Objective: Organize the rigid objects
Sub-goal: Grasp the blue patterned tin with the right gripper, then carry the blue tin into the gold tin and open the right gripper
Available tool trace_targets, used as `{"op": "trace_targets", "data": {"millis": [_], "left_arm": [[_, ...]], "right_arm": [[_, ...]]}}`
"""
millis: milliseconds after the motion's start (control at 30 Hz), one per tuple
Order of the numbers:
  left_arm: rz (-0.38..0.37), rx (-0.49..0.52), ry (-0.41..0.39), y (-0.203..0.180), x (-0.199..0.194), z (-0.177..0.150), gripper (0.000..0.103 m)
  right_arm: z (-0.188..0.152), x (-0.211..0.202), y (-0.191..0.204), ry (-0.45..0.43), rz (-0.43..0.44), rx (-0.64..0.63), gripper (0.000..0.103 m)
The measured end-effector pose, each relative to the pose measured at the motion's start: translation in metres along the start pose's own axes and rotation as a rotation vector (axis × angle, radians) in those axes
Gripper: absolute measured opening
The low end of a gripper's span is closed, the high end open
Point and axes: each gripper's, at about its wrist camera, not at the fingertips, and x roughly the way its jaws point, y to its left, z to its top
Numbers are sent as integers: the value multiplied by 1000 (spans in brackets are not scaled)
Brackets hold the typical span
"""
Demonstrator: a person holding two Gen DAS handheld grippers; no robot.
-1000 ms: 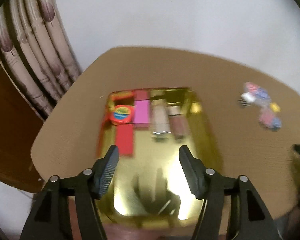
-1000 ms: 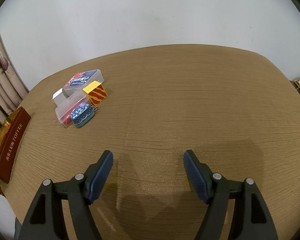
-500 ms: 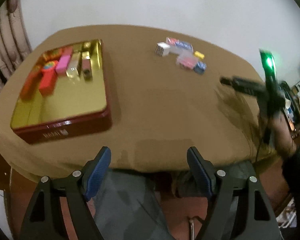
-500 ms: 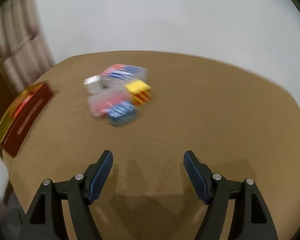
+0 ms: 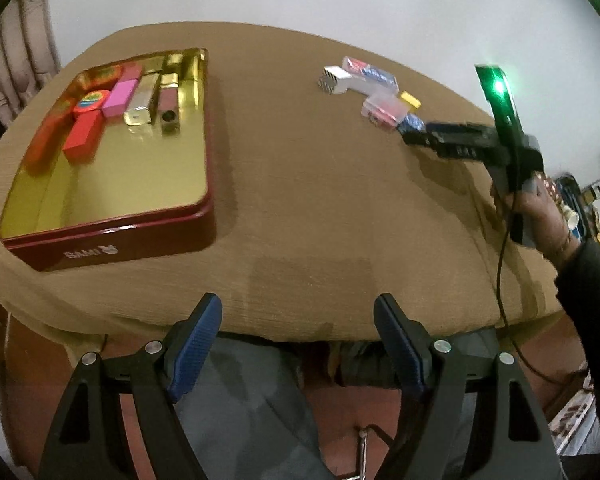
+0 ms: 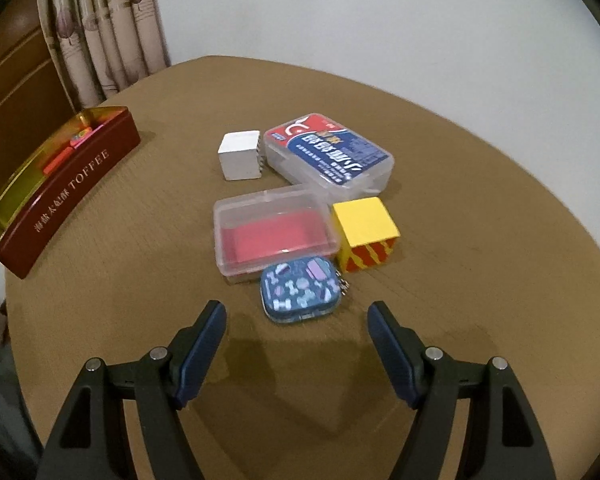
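- The left hand-held gripper [image 5: 298,344] hangs at the near edge of the desk [image 5: 300,208], its blue-padded jaws spread wide with nothing between them; beyond the fingertips lie only the desk edge and a person's grey-clad lap.
- The right hand-held gripper [image 6: 296,344] points down at the cluster of small things, jaws wide apart and empty; bare desk lies between its pads.
- Just ahead of that gripper sits a small blue patterned tin [image 6: 300,289] with a short chain at its right side, not touched by either pad.
- Behind the tin and touching it is a clear plastic box with a red insert [image 6: 274,232]; to its right stands a yellow cube [image 6: 366,233] with red stripes on its near face.
- Further back lie a clear case with a blue and red label [image 6: 328,154] and, to its left, a white cube [image 6: 241,154].
- A red toffee tin [image 5: 112,236] with a gold inside sits well apart on the left of the desk.
- At its far end lie a red block [image 5: 83,136], a pink block [image 5: 120,98], a gold bar [image 5: 142,106], a brownish bar and a round orange piece.
- In the left wrist view, the person's right hand [image 5: 540,208] grips the other gripper's handle, whose green light glows.
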Motion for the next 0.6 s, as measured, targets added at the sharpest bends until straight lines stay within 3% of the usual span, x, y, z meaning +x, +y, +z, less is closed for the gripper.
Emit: {"op": "trace_targets", "data": {"millis": [200, 300, 500, 600], "left_arm": [[8, 30, 30, -9, 7, -3, 75], [5, 26, 39, -9, 8, -4, 75], [7, 17, 39, -11, 4, -7, 75], [20, 15, 1, -10, -7, -14, 75]], "right_arm": [[4, 9, -7, 0, 52, -9, 73], [5, 12, -4, 13, 22, -33, 45], [-2, 3, 2, 31, 14, -35, 45], [-4, -19, 17, -10, 32, -29, 45]]}}
